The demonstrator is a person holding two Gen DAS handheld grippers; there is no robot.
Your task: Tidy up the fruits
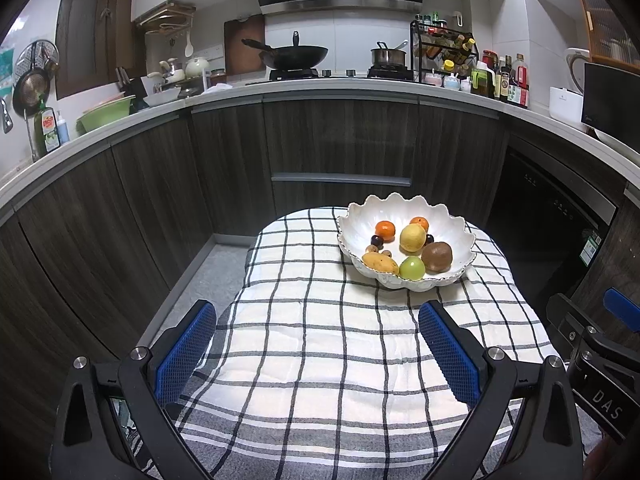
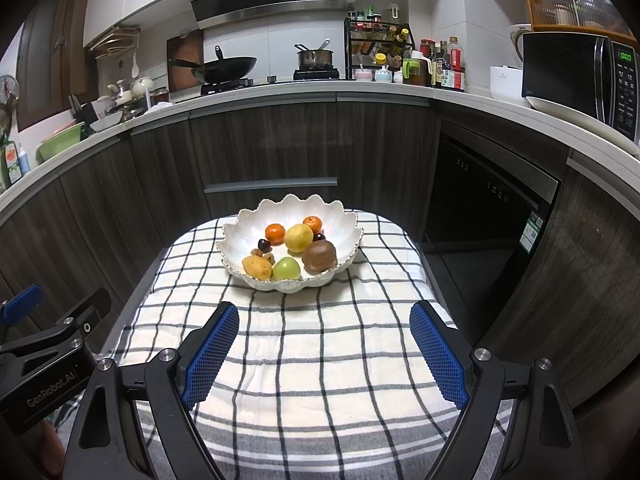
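Ahead, at the far end of the worktop (image 1: 320, 360), covered by a black-and-white checked cloth (image 2: 320, 360): white scalloped bowl (image 2: 248, 220) holding the fruits (all inside it, none on the cloth). Two oranges (image 2: 275, 233) toward the back, yellow pear-like fruit (image 2: 299, 237) in the middle, brown kiwi (image 2: 319, 255) at the near right, green fruit (image 2: 287, 269) at the near rim, small mango (image 2: 257, 267) at the near left, a few small dark fruits (image 2: 264, 245) between. Left claw (image 1: 318, 354) released, blue pads wide apart over bare cloth, grasping nothing. Right claw (image 2: 324, 354) likewise released and empty, well short of the bowl. Behind: dark cabinets (image 1: 340, 140), wok (image 1: 294, 56) on the stove.
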